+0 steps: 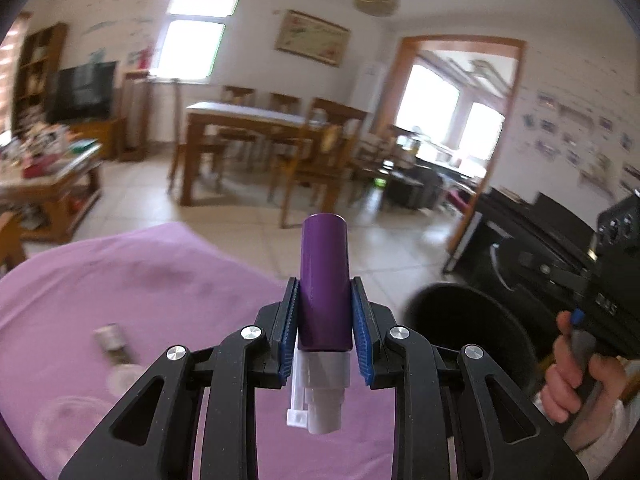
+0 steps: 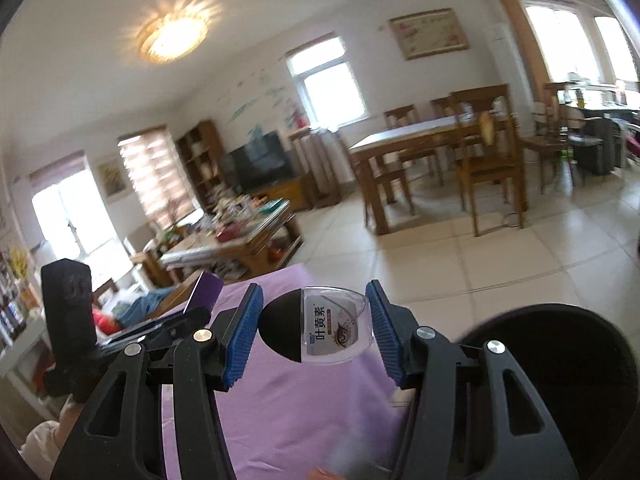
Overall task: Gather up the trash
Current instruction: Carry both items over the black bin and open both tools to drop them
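My left gripper [image 1: 325, 316] is shut on a purple tube with a white cap end [image 1: 324, 288] and holds it upright above the purple tablecloth [image 1: 120, 280]. My right gripper [image 2: 316, 328] is shut on a clear plastic container with a black end and a printed label [image 2: 320, 330], above the cloth [image 2: 288, 408]. A black trash bin [image 1: 468, 328] stands right of the table; it also shows in the right wrist view [image 2: 560, 380]. A small blurred bottle [image 1: 112, 344] and a clear lid-like item [image 1: 68, 420] lie on the cloth at the left.
The right hand-held gripper body [image 1: 580, 280] and hand [image 1: 576, 376] are beside the bin. The left gripper's body [image 2: 72, 332] shows at left. A cluttered coffee table [image 2: 232, 236], a dining table with chairs [image 1: 256, 136] and tiled floor lie beyond.
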`<state>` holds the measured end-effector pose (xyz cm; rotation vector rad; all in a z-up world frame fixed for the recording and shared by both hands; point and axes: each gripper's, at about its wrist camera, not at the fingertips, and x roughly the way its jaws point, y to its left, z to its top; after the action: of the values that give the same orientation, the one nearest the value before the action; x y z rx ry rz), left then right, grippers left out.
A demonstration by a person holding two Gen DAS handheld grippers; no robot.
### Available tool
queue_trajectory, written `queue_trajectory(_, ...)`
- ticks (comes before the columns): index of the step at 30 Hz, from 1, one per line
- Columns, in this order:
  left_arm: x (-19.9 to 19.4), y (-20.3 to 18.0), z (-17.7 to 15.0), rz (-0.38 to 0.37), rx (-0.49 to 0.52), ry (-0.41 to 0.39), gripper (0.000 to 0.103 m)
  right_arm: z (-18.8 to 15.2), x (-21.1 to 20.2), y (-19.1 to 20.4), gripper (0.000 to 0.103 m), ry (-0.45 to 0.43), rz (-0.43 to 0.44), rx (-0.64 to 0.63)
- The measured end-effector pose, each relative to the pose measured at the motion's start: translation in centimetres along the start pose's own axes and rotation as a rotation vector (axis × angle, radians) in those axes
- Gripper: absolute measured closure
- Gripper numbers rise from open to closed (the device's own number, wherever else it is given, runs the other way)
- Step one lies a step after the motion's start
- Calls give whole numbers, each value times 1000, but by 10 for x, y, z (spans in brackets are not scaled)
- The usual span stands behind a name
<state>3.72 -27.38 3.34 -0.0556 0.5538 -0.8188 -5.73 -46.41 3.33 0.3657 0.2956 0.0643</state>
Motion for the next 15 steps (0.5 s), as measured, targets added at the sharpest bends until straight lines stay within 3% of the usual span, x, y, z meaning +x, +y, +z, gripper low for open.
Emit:
queue_trajectory(9,67,-120,-32,-183,82,61,78,-7,-55,-76,50,-91,-146,93)
queue_trajectory(15,107,-169,-53,-246,118,113,78,-17,-69,-106,50,-105,-204,134)
